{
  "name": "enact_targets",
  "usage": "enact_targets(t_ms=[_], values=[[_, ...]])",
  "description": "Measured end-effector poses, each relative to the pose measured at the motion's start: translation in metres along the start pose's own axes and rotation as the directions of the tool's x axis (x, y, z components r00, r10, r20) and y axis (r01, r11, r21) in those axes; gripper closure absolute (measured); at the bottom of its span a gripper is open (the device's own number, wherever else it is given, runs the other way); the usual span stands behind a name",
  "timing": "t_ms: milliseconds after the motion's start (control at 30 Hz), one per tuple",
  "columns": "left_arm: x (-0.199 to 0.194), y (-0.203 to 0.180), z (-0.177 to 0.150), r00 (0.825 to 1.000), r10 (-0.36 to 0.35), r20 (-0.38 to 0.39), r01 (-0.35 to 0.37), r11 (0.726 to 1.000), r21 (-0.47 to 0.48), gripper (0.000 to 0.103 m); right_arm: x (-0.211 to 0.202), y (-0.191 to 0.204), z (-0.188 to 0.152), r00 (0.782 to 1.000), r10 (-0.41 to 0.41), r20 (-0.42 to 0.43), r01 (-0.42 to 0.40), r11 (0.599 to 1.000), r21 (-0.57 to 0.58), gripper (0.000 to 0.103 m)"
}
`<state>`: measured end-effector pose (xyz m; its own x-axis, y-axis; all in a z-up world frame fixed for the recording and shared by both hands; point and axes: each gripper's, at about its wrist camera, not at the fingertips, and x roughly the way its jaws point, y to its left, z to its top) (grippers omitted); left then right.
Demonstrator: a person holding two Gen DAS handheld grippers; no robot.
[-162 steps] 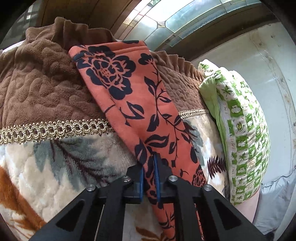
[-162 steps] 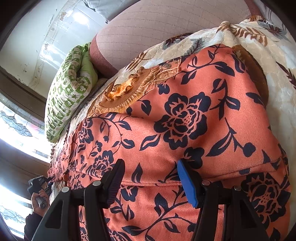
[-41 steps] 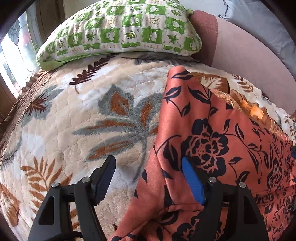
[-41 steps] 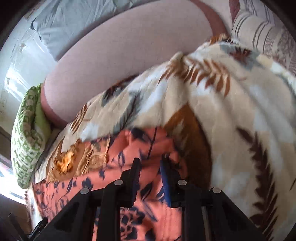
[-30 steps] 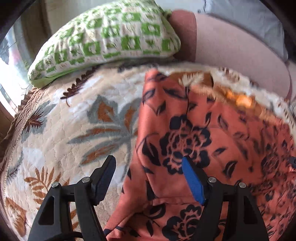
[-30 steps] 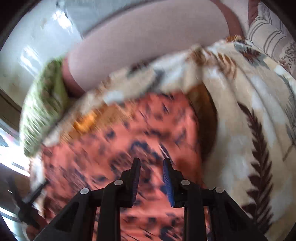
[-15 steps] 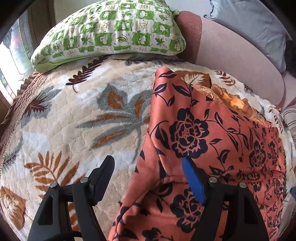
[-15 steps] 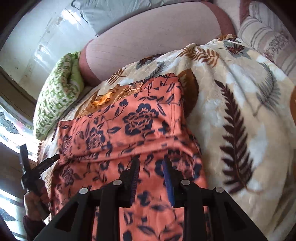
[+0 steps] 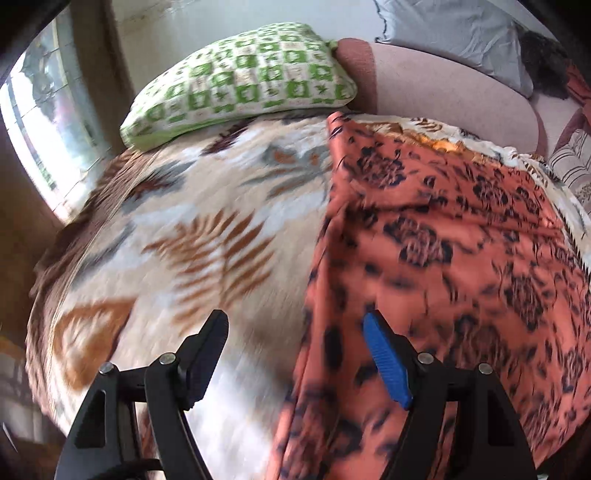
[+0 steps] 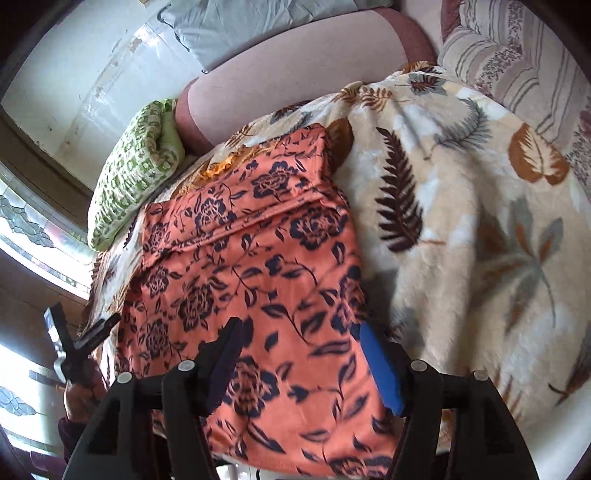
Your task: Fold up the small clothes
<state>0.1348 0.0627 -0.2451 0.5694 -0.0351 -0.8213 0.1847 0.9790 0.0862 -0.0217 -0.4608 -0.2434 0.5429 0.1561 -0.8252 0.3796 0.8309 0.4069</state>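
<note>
An orange cloth with a dark floral print lies spread on the leaf-patterned blanket, its far end folded back over itself. It also shows in the left wrist view, right of centre. My left gripper is open and empty, over the cloth's left edge near the bed's front. My right gripper is open and empty, above the cloth's near right part. The left gripper also shows at the far left of the right wrist view.
A green-and-white checked pillow lies at the head of the bed against a pink bolster. A grey pillow is behind it. A striped cushion sits at the far right. A window is on the left.
My right gripper has opened and let go of the cloth. Both grippers have pulled back toward the near edge of the bed; the cloth now lies flat with its far end folded over.
</note>
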Motion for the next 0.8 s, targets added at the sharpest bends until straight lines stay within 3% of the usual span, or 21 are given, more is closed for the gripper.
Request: enact_targets(t_ms=[233,467,633,700,800], values=[[-0.043,0.039,-0.062,0.990,-0.100,-0.095,0.083,0.983,-0.164,0.027,0.004,-0.033,-0.027,0.995,0.016,-0.100,-0.008,0.997,0.081,0.034],[-0.054,0.060,-0.076,0.979,-0.120,-0.166,0.082,0.972,-0.219,0.027,0.019,-0.053,-0.040,0.988,0.060,-0.141,-0.036,0.985,0.168,0.034],[-0.051,0.067,-0.084,0.965,-0.157,-0.212,0.098,0.959,-0.265,0.028,0.030,-0.055,-0.041,0.988,0.021,-0.156,0.003,0.988,0.156,0.034],[-0.047,0.064,-0.089,0.955,-0.183,-0.233,0.117,0.956,-0.270,0.041,0.034,-0.057,-0.042,0.985,0.032,-0.167,-0.004,0.987,0.163,0.034],[-0.045,0.057,-0.092,0.945,-0.228,-0.235,0.161,0.949,-0.273,0.049,0.037,-0.057,-0.045,0.984,0.033,-0.175,-0.005,0.987,0.159,0.035]])
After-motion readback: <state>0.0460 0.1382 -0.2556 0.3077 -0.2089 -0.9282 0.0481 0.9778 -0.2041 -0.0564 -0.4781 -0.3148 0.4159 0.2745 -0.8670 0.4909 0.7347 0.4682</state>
